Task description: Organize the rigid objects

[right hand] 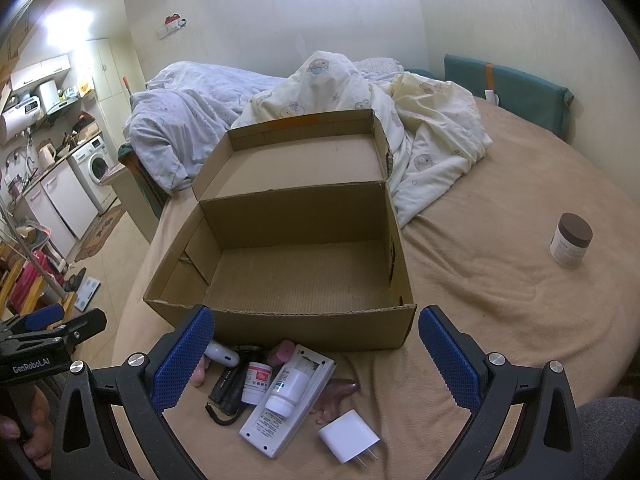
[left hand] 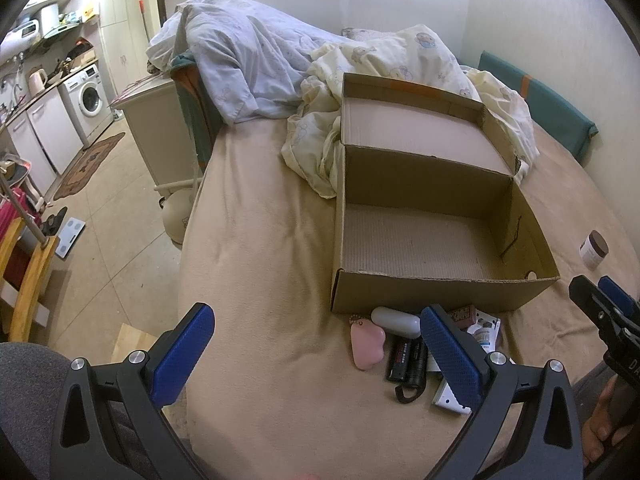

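An open cardboard box (right hand: 304, 332) with nothing inside sits on the tan bed; it also shows in the left wrist view (left hand: 436, 294). In front of it lies a pile: a white remote (right hand: 280, 428), a white pill bottle (right hand: 290, 390) on top of it, a red-labelled bottle (right hand: 256, 384), a black flashlight (right hand: 228, 390), a white plug adapter (right hand: 349, 436) and a pink cloud-shaped piece (left hand: 366, 346). My right gripper (right hand: 316, 354) hovers open above the pile. My left gripper (left hand: 318, 354) is open too, just left of the pile, holding nothing.
A brown-lidded white jar (right hand: 570, 246) stands alone on the bed to the right. Crumpled quilts (right hand: 420, 128) lie behind the box. The bed edge drops to the floor on the left, where a washing machine (left hand: 90, 100) and cabinets stand.
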`<action>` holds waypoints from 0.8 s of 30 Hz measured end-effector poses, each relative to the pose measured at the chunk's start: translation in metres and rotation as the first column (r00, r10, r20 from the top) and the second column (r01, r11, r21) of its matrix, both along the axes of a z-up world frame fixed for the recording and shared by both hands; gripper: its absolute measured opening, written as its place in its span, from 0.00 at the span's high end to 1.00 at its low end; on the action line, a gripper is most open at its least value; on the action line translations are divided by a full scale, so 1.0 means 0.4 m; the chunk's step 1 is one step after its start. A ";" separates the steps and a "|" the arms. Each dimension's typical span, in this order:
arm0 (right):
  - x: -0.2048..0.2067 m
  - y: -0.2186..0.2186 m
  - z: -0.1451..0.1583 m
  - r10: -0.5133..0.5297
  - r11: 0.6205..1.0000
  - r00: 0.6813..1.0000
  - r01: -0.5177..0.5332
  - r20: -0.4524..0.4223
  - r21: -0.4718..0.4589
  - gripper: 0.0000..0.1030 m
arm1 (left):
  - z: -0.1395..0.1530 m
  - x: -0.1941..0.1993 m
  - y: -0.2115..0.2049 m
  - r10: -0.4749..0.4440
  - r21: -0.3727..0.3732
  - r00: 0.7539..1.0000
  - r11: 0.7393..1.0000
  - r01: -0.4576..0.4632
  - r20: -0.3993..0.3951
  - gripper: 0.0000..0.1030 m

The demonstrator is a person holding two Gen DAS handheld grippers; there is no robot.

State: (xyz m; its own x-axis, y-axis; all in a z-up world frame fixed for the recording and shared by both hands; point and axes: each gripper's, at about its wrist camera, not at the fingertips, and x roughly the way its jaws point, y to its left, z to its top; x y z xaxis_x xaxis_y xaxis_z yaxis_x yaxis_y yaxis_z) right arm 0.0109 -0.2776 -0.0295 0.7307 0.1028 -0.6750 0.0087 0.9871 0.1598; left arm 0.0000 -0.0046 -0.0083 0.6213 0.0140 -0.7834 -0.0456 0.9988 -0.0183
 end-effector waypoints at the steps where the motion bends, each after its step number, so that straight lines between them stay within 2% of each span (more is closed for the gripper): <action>1: 0.000 0.000 0.000 0.000 1.000 1.000 0.000 0.000 0.000 0.00 | 0.002 0.001 -0.001 -0.001 0.000 1.000 1.000 0.001 0.000 0.00; 24: -0.001 0.013 -0.005 0.004 1.000 1.000 -0.005 -0.007 -0.005 0.00 | -0.007 -0.003 0.002 -0.009 0.014 1.000 1.000 0.009 -0.008 0.00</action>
State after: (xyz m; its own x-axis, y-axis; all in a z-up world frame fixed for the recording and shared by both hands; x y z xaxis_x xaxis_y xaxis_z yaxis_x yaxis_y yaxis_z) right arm 0.0106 -0.2725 -0.0315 0.7256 0.1030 -0.6803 0.0053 0.9879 0.1553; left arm -0.0011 -0.0039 -0.0111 0.6153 0.0197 -0.7880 -0.0371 0.9993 -0.0039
